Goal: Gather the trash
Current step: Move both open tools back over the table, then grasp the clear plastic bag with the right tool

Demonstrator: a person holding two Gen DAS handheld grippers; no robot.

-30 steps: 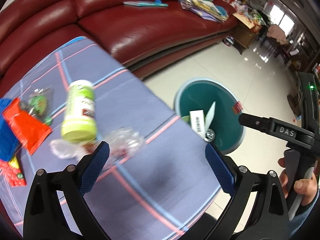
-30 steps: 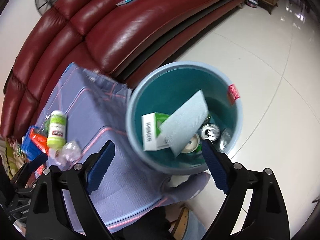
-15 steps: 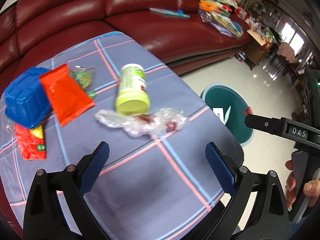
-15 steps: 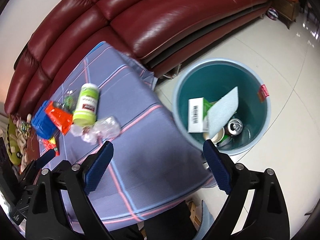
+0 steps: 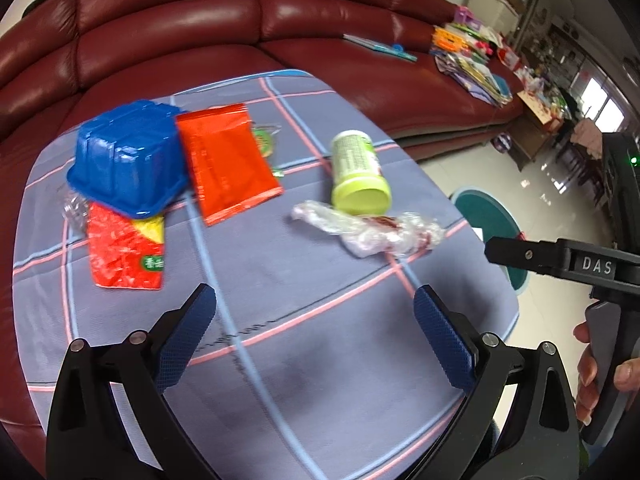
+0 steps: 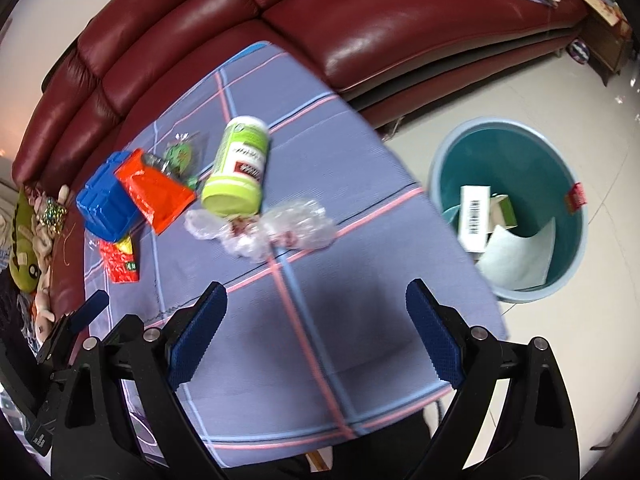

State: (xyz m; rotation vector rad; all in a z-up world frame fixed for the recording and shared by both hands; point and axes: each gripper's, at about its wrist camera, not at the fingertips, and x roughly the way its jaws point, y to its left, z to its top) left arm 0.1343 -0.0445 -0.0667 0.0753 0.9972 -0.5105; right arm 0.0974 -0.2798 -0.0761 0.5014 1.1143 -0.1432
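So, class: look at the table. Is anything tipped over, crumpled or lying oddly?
Yes. The green jar lies on its side, touching a crumpled clear wrapper. The blue tub sits upside down, partly on a red packet.

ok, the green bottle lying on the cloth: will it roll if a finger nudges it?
Likely yes: the green bottle lies on its side, round-bodied. The crumpled clear wrap by its cap end may check it. Smooth plastic, so possibly slippery; probably light if empty, which I can't tell.
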